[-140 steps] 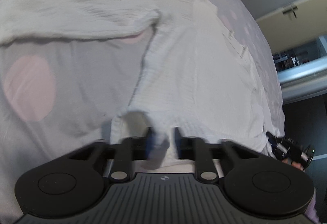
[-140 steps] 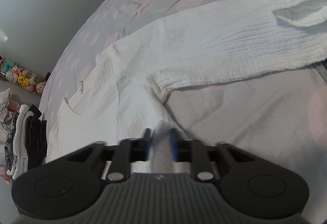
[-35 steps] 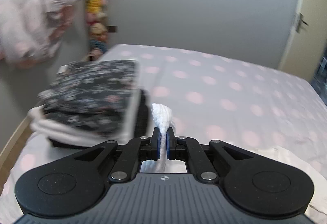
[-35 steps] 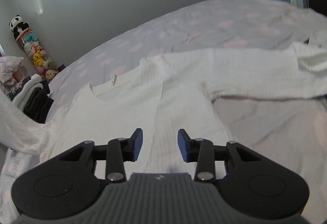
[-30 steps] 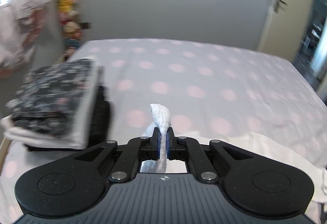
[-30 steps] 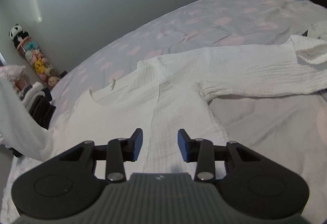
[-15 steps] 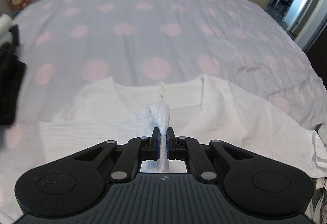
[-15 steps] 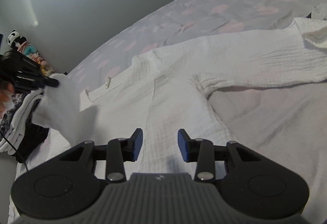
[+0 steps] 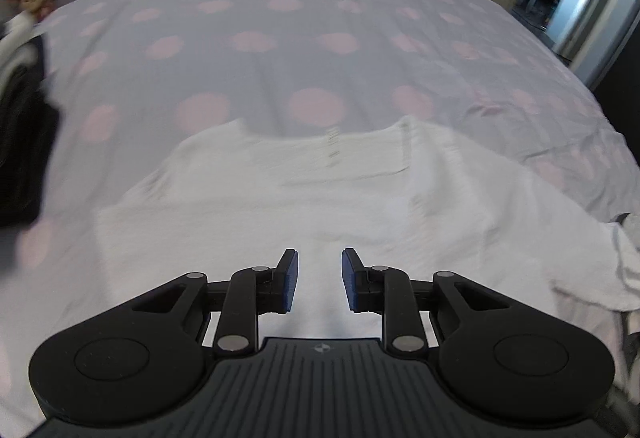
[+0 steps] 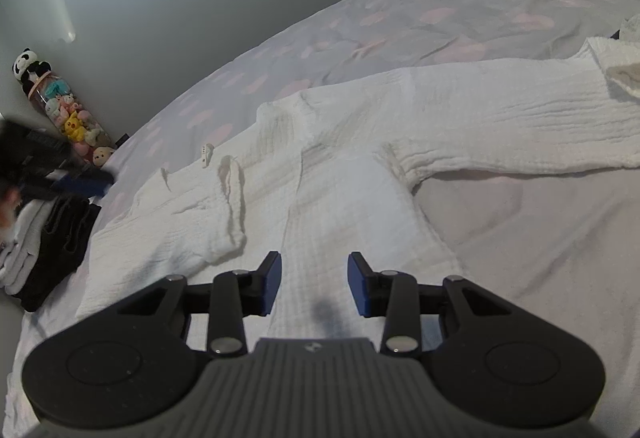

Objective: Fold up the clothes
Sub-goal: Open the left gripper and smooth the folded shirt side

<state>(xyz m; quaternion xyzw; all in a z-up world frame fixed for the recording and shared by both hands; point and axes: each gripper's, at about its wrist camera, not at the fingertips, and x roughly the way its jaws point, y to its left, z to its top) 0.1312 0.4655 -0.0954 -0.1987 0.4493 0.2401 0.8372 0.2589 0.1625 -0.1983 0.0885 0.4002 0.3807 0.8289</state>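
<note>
One white shirt (image 10: 352,198) lies flat on the spotted bedspread (image 9: 280,38), its neckline (image 9: 328,142) toward the far wall and its hem toward the two grippers, so the body runs lengthwise away from the cameras. In the right wrist view one sleeve (image 10: 520,118) stretches straight out to the right, across the body's line, with its cuff turned back at the far end. The other sleeve (image 10: 216,210) is folded in over the chest, its cuff lying near the middle of the shirt. A small white tag (image 10: 206,154) sits at the neckline; any print on it is too small to read.

The left gripper (image 9: 319,278) hovers over the shirt's middle, its jaws opening with a narrow gap and no cloth between them. The right gripper (image 10: 313,282) is over the lower part of the shirt, jaws partly apart and empty.

A stack of folded clothes (image 10: 44,242) sits at the left edge of the bed. Soft toys (image 10: 76,122) stand in a tall clear tube against the wall.
</note>
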